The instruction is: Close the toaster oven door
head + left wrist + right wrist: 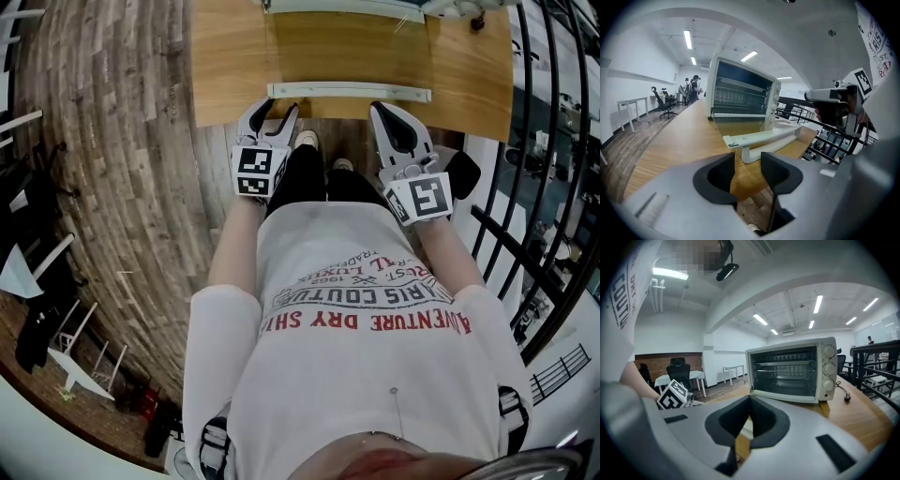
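at the near edge of the wooden table point(225, 66), the left gripper point(278, 111) is held released, jaws apart with nothing between them, just short of the door handle point(349, 91). the toaster oven point(743, 91) is set further back, its door point(349, 47) dropped flat open. rightward, the right gripper point(389, 114) is clenched shut, empty.

The head view's top edge cuts off the toaster oven point(339, 6) behind its open door point(349, 52).
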Motion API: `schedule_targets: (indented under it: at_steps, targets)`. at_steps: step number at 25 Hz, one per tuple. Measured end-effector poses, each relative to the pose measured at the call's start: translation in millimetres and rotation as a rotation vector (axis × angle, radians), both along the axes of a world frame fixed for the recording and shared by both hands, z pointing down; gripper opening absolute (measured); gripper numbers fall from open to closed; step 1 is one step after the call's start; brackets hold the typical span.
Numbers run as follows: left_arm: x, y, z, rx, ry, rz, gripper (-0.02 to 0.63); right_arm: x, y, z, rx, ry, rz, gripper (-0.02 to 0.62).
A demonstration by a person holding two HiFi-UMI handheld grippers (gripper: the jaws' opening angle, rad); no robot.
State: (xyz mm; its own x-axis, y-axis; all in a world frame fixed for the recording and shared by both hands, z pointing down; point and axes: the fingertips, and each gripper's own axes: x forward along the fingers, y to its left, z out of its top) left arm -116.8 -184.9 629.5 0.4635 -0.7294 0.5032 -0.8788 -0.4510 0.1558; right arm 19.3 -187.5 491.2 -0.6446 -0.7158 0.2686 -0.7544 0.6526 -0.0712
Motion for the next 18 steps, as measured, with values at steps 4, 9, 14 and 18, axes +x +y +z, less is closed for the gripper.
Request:
schedule_targets:
  at_steps: [4,9,14,18]
  targets:
    - [-0.6,-7.9,-2.1,0.0,0.017,-0.015,0.181,-2.9,1.3,5.0,-0.016,0.006,-0.003,-0.014]
    - [1.0,-12.7,-1.6,-0.011,-0.017,-0.017,0.172,-1.8,0.5,7.0,-0.025,0.009,0.001,-0.014]
    - [-2.9,-15.9,2.3,-0.035,-0.048,-0.051,0.117,-0.1,0.9,6.9,-0.028,0.012,0.001,-0.014]
    - [-2.7,-16.9,1.8,-0.047,-0.024,-0.068,0.112,3.8,2.6,6.5,-0.032,0.017,0.008,-0.014]
